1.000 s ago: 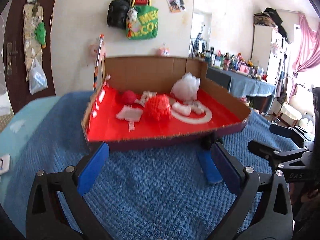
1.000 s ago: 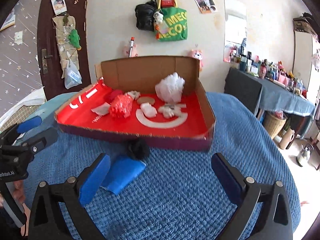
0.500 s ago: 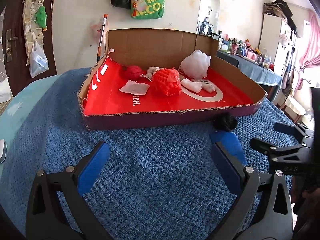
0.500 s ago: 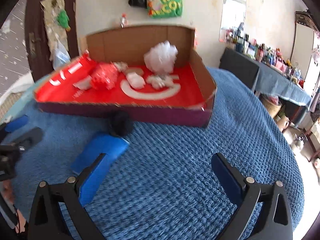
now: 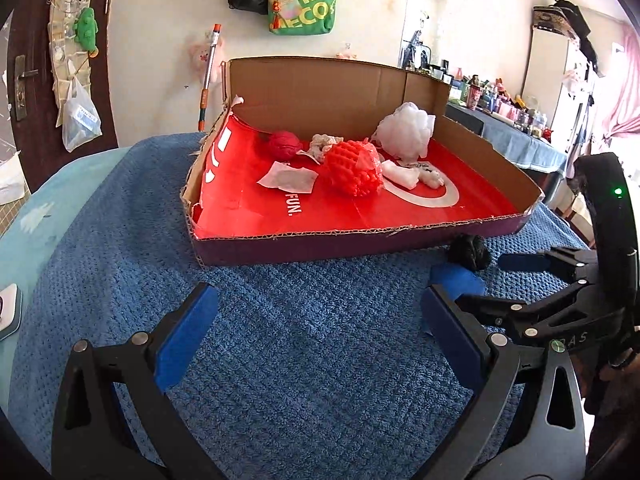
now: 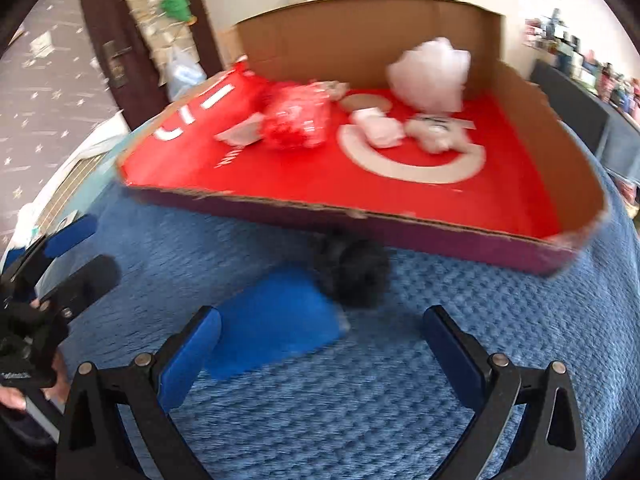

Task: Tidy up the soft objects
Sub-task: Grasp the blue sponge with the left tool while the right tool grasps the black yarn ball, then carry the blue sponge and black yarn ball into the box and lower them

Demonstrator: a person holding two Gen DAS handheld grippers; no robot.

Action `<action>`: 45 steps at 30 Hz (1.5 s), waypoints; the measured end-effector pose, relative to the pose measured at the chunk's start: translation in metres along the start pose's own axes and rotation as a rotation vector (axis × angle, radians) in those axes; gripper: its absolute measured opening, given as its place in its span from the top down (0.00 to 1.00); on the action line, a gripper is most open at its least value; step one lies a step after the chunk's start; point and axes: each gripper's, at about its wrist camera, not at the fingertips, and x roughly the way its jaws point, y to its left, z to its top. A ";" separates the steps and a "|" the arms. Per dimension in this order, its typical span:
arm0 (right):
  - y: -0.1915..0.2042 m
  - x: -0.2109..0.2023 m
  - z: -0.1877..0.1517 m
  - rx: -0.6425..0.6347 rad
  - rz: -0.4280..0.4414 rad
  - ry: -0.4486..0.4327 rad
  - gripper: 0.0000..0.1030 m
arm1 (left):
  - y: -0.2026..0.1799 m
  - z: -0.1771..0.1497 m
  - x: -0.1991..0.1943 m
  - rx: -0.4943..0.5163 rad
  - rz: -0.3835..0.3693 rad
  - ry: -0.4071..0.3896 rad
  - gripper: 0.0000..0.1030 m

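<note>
Two grippers sit above a blue knitted cover (image 5: 280, 320). From the left wrist view, the left gripper (image 5: 316, 328) has its fingers spread wide apart and grips nothing. At 12 o'clock from it lies a cardboard tray (image 5: 320, 240) with a red floor; inside, left to right, are a red yarn ball (image 5: 285, 144), a red bumpy soft object (image 5: 354, 166) and a white fluffy bundle (image 5: 406, 130). At 2 o'clock, outside the tray, a black pompom (image 5: 468, 252) touches the tray's front wall, with a blue pad (image 5: 458, 280) just beside it. The right gripper (image 6: 320, 344), blurred in its own view, also has its fingers apart, empty, with the pompom at 12 o'clock.
</note>
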 end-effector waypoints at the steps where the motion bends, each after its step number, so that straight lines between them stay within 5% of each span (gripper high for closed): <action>1: 0.000 -0.003 0.001 -0.007 -0.019 -0.015 0.00 | -0.001 0.001 0.001 0.005 -0.004 0.004 0.00; 9: -0.050 -0.042 -0.009 0.096 -0.101 -0.096 0.00 | -0.036 0.008 0.034 0.067 -0.128 0.133 0.00; 16: -0.072 -0.042 -0.006 0.096 0.030 -0.096 0.00 | -0.064 0.011 0.061 0.117 -0.219 0.236 0.01; 19: -0.067 -0.030 0.002 0.062 0.075 -0.075 0.08 | -0.070 0.012 0.063 0.145 -0.236 0.238 0.02; 21: -0.063 -0.021 0.007 0.047 0.095 -0.054 0.12 | -0.075 0.013 0.064 0.166 -0.253 0.238 0.08; 25: -0.052 -0.003 0.016 0.014 0.123 -0.035 0.23 | -0.084 0.009 0.074 0.204 -0.291 0.277 0.36; 27: -0.048 0.004 0.019 -0.002 0.149 -0.024 0.36 | -0.086 0.007 0.073 0.227 -0.290 0.261 0.43; 29: -0.045 0.007 0.019 -0.015 0.161 -0.016 0.67 | -0.084 0.008 0.070 0.229 -0.310 0.259 0.58; 32: -0.044 0.000 0.017 -0.019 0.174 -0.036 0.67 | -0.077 0.009 0.065 0.211 -0.329 0.255 0.74; 45: -0.043 -0.046 0.004 0.033 0.164 -0.137 0.67 | -0.042 0.029 0.025 0.160 -0.332 0.141 0.74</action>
